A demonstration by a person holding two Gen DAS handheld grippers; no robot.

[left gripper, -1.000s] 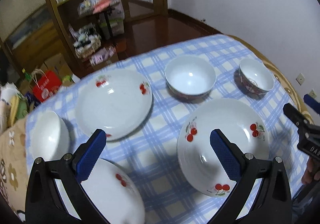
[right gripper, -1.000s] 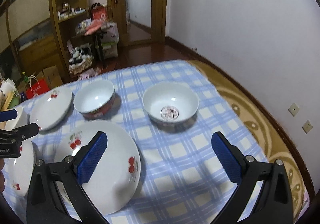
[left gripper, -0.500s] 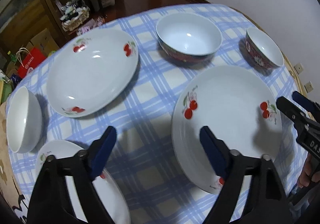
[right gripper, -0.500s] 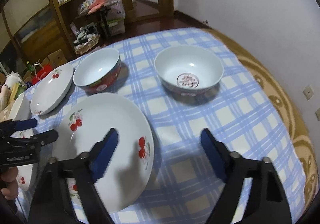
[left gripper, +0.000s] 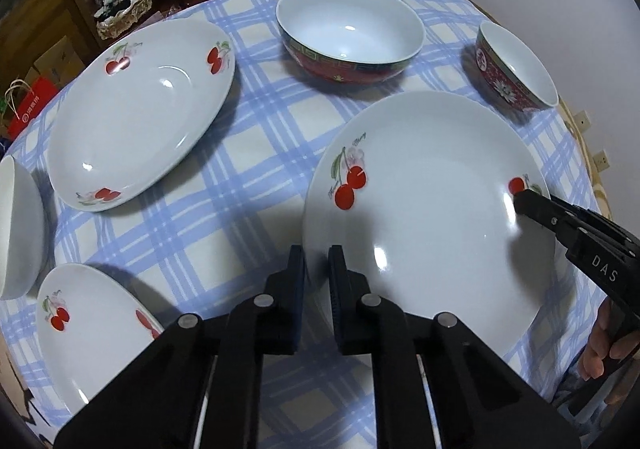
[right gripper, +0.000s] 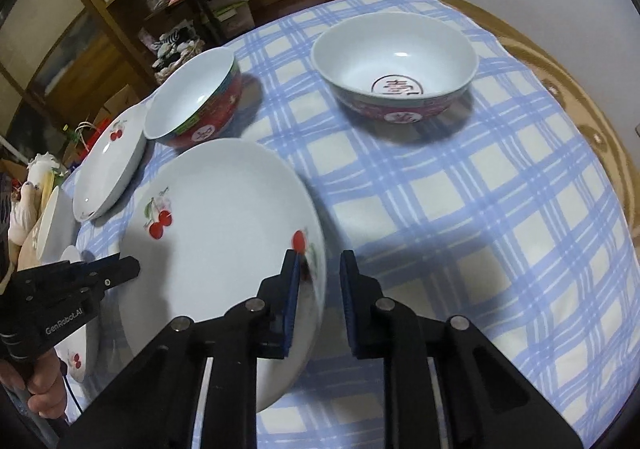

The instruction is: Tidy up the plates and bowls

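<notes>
While both grippers (left gripper: 316,269) (right gripper: 318,289) close on one plate (left gripper: 432,209), three plates and three bowls show.

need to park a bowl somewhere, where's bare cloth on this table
The widest bare patch of checked tablecloth lies right of the large cherry plate and in front of the bowl with the red character. A narrower strip runs between that plate and the far cherry plate. The left side, with the white bowl and near cherry plate, is crowded.
</notes>
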